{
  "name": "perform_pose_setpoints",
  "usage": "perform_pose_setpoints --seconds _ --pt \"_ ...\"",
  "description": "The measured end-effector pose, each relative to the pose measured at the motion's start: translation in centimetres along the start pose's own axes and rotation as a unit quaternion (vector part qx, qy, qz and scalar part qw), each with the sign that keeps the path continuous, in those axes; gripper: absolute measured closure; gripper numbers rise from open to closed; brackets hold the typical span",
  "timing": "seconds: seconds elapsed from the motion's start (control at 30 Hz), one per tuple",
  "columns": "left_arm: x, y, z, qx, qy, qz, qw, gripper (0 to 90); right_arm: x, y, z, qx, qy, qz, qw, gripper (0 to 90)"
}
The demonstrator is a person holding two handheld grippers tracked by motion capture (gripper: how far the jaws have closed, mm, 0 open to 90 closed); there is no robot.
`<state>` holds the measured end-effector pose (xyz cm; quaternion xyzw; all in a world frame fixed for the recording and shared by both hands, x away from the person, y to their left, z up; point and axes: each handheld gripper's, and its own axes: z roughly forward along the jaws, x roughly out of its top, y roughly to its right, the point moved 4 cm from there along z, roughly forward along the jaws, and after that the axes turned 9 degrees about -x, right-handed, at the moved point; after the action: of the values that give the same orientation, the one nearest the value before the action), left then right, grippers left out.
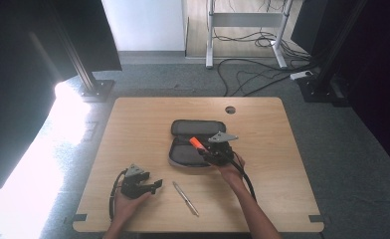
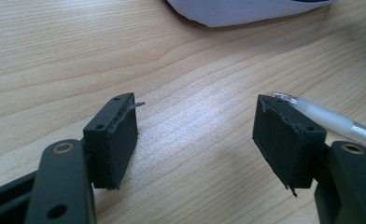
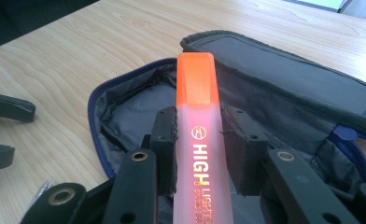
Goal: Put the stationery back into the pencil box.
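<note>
Left gripper [image 1: 155,186] rests low with jaws apart; right gripper [image 1: 201,149] jaws are clamped.

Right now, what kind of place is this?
Probably an office or lab workspace: a wooden desk with a cable hole, loose cables on the carpeted floor, and another desk's metal legs behind.

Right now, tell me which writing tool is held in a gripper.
The orange highlighter, clamped in the right gripper over the open grey pencil case; the silver pen lies loose on the table.

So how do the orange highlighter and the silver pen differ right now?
The orange highlighter is clamped in the right hand-held gripper above the open pencil case; the silver pen lies free on the table. The highlighter is thick and bright, the pen slim and pale. Both are writing tools.
</note>
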<state>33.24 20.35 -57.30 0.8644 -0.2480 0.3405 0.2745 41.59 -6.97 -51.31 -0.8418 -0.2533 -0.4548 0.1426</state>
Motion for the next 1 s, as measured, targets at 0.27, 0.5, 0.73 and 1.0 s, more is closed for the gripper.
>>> perform_pose_setpoints --seconds 0.27,0.5,0.73,1.0 --pt "0.0 0.0 0.0 -0.001 0.000 0.000 1.0000 31.2 -0.1 0.5 1.7 -0.006 -0.017 -0.005 0.9998 66.1" --pt "0.0 0.0 0.0 -0.002 0.000 -0.001 1.0000 31.1 -0.1 0.9 2.9 -0.010 -0.028 -0.002 0.9996 66.1" --pt "0.0 0.0 0.0 -0.002 0.000 -0.001 1.0000 31.2 -0.1 0.9 3.8 -0.010 -0.036 -0.001 0.9993 66.0" --pt "0.0 0.0 0.0 -0.002 0.000 -0.001 1.0000 31.1 -0.3 0.8 4.5 -0.016 -0.045 -0.006 0.9988 66.1"
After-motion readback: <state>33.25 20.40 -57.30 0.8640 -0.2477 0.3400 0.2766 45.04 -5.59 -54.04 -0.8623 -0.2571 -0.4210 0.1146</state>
